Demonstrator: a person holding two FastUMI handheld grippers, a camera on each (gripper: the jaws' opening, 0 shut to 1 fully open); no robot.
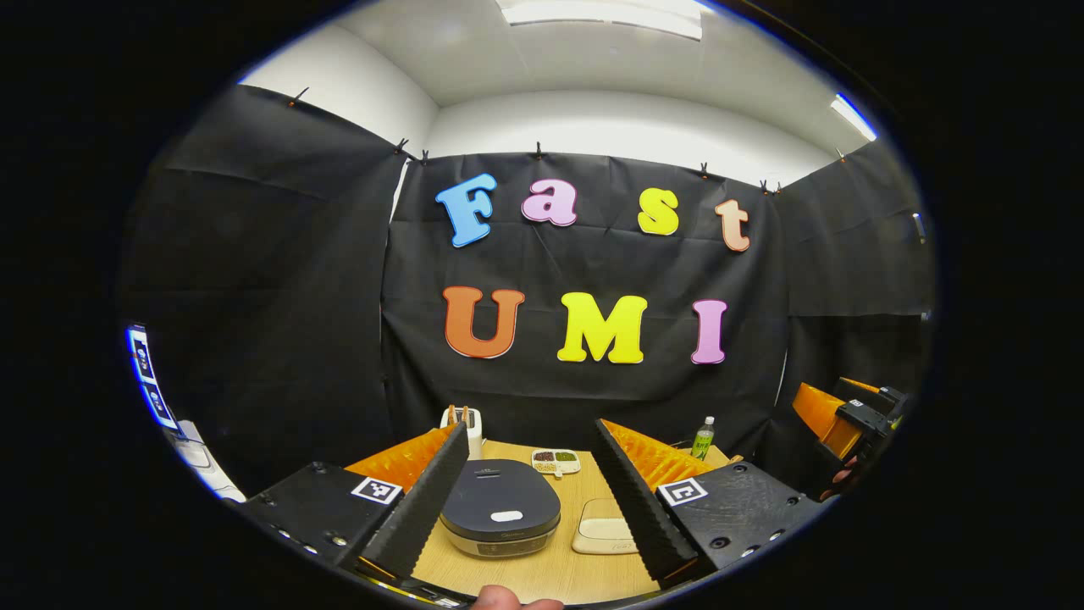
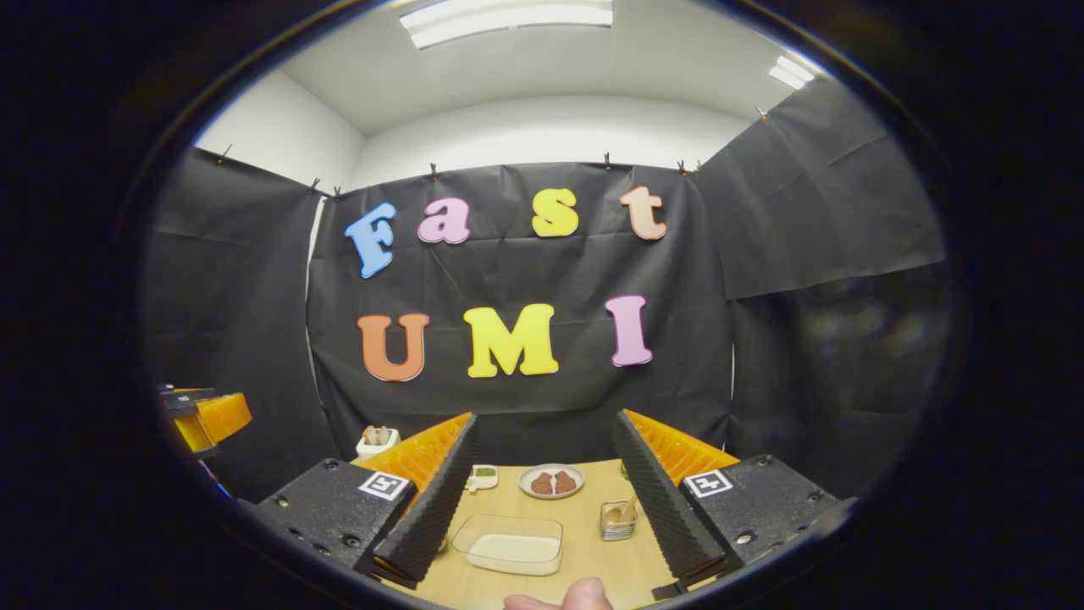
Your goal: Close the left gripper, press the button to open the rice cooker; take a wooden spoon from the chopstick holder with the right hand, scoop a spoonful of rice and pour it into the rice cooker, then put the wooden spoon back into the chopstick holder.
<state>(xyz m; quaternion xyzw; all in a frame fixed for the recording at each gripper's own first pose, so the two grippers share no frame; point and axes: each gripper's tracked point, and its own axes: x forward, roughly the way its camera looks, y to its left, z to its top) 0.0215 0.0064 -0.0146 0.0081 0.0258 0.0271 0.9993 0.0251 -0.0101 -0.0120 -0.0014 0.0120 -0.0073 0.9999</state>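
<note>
In the left gripper view the left gripper [image 1: 529, 500] is released, its two fingers spread wide at the bottom of the frame. The rice cooker [image 1: 501, 517] sits on the wooden table [image 1: 542, 572] between them, lower centre, lid down, its pale button [image 1: 506, 516] facing up; neither finger touches it. The left finger's edge covers the cooker's left side. Behind it, just left of centre, a white chopstick holder [image 1: 468, 424] stands by the back wall with wooden handles poking out, partly hidden by the left finger. A divided dish [image 1: 555, 461] lies behind the cooker, a pale flat pad [image 1: 603, 535] just to its right, a green bottle [image 1: 703, 438] at the back right. The other gripper shows at the far right edge, cut off.

In the right gripper view the right gripper [image 2: 542, 517] is also spread, holding nothing. A clear tray of rice [image 2: 511, 542] lies between its fingers, lower centre, with bare table around it. A round plate [image 2: 551, 481] sits behind, a small holder with a wooden spoon [image 2: 620, 518] just beside the right finger, a small dish [image 2: 483, 476] by the left finger. The white chopstick holder [image 2: 378, 440] is at middle left, too small to make out. A fingertip [image 2: 566, 596] is cut off at the bottom edge.
</note>
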